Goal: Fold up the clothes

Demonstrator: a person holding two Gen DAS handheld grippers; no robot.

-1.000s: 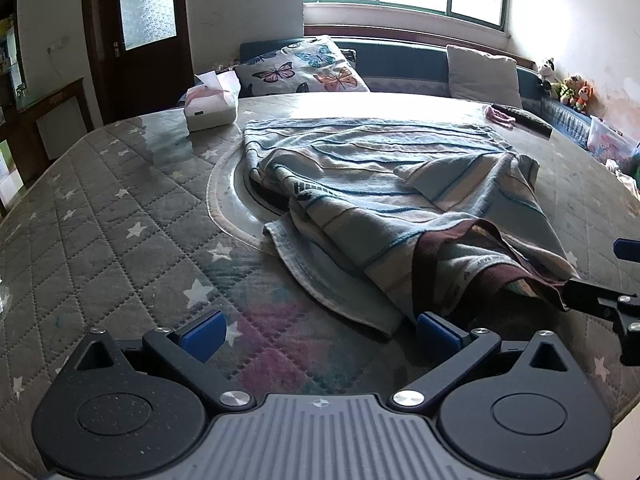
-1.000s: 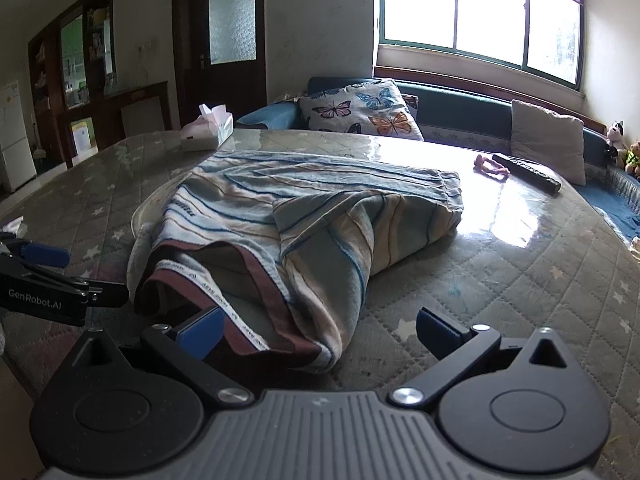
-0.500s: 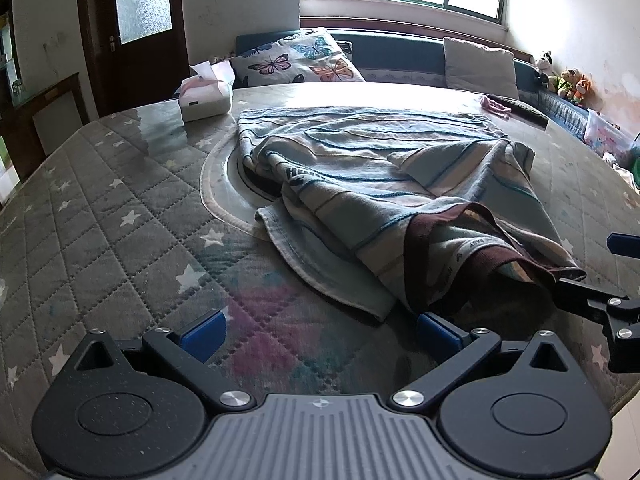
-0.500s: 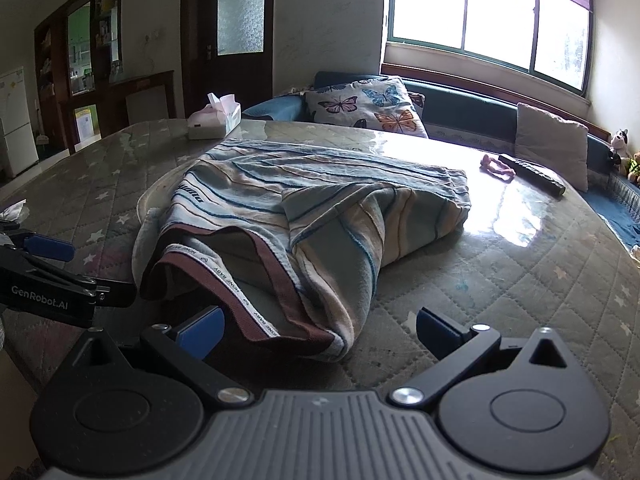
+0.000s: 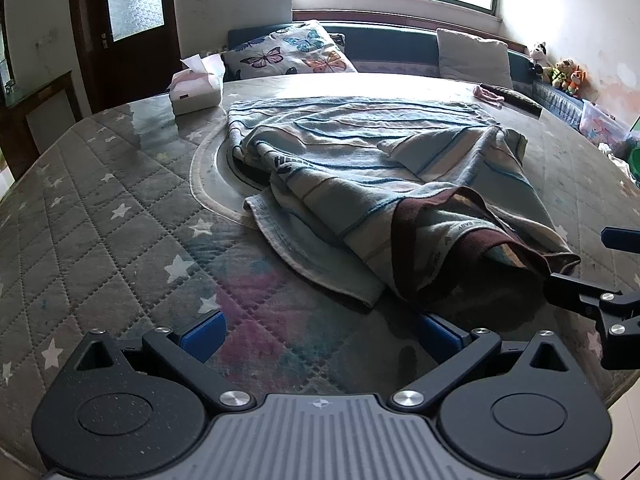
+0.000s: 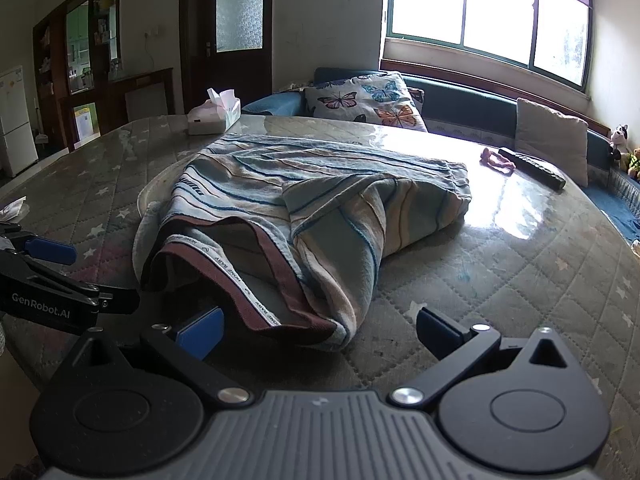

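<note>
Left hand-held gripper (image 5: 320, 330) is held with jaws spread wide, nothing between them, low over the near edge of the desk (image 5: 100, 208). Right hand-held gripper (image 6: 318, 328) is likewise spread wide and empty; its left blue pad (image 6: 200, 330) is seen just at the maroon waistband (image 6: 256, 280) of the garment.

Compared with a second ago, both grippers are seen drawn nearer the garment's near end; the cloth itself is unchanged in its lie.

One striped blue-beige garment (image 5: 380, 168) is laid crumpled on the desk centre, over a round inset. Its long axis runs from the near edge toward the window, waistband opening turned to the grippers, far end toward the sofa.

Counted on the desk: one garment, one tissue box (image 5: 196, 88), one pink item (image 6: 498, 158), one dark remote (image 6: 532, 168). Two cushions are seen on the sofa behind.
</note>
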